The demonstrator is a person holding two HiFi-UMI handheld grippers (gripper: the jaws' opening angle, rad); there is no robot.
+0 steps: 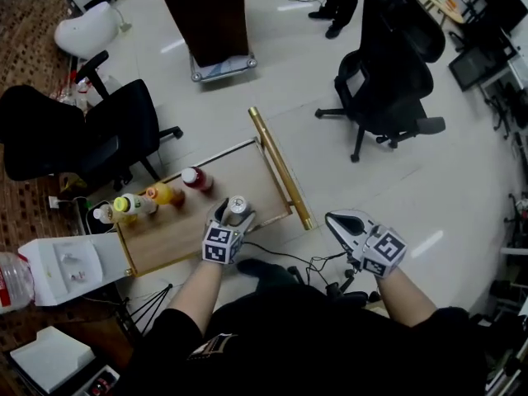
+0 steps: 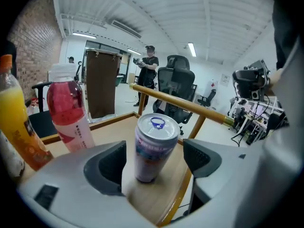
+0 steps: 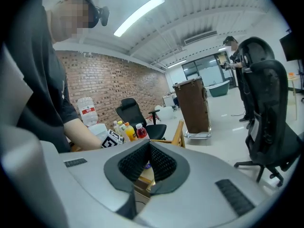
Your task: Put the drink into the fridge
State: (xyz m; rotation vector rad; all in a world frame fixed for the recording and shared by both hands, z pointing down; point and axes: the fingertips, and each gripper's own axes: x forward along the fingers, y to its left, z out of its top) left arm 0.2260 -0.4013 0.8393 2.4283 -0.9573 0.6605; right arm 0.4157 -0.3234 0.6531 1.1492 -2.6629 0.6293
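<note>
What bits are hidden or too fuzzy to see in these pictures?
- Can: its print is blurred in the left gripper view and too small in the head view.
- Orange drink bottle: cut off by the left edge of the left gripper view.
- Water jug: cut off by the left edge of the head view.
- Wooden cart: in the right gripper view, mostly hidden behind the shut right gripper.

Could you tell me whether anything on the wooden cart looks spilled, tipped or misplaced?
Nothing stands out. The can stands upright on the cart between the left tool's open jaws; the red bottle and orange bottle stand upright, with no spill.
</note>
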